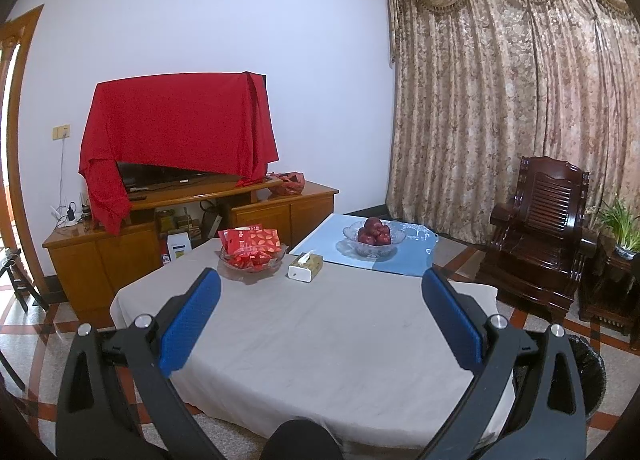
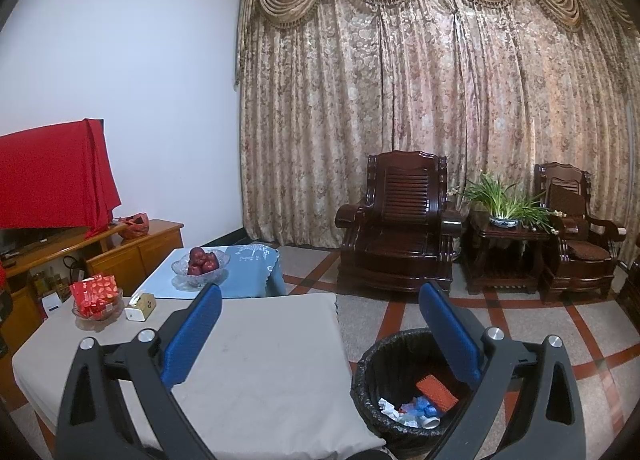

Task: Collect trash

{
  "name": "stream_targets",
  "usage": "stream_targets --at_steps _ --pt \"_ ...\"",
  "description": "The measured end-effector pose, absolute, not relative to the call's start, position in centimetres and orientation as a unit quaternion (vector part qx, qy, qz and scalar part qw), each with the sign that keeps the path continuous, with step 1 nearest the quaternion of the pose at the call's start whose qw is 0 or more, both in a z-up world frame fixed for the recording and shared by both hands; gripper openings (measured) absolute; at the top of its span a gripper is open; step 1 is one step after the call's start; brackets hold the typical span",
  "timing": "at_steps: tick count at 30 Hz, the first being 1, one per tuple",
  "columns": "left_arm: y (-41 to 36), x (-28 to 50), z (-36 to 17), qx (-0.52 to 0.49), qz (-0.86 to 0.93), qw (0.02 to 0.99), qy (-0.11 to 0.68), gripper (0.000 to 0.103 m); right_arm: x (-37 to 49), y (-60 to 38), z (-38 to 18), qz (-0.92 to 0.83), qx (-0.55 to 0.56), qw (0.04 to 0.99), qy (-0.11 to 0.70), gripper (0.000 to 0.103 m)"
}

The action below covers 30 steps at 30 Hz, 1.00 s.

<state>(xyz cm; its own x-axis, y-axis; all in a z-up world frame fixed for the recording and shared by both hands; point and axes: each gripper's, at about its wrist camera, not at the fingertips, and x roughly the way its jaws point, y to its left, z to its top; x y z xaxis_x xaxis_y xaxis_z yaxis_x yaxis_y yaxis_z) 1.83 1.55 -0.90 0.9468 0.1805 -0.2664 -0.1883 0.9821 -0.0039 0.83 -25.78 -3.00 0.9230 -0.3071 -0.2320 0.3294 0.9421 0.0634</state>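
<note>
grey-clothed table (image 1: 340, 340), curtained room, lined bin (image 2: 384, 364)

Near tabletop open to us

Our way is blocked only by the candy bowl (image 1: 252, 258) and tissue box (image 1: 306, 267) at the table (image 1: 340, 340) far side.

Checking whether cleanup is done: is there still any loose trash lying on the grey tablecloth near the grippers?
No, the grey tablecloth is bare up close; wrappers lie in the black bin.
</note>
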Motion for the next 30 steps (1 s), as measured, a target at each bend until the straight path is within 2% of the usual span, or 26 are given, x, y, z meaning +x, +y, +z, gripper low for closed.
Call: stream_targets --at_steps 30 --pt "0.9 1.78 -0.72 -0.016 0.092 0.986 0.135 0.098 0.76 -25.88 -2.87 -0.162 0.051 0.979 0.112 0.097"
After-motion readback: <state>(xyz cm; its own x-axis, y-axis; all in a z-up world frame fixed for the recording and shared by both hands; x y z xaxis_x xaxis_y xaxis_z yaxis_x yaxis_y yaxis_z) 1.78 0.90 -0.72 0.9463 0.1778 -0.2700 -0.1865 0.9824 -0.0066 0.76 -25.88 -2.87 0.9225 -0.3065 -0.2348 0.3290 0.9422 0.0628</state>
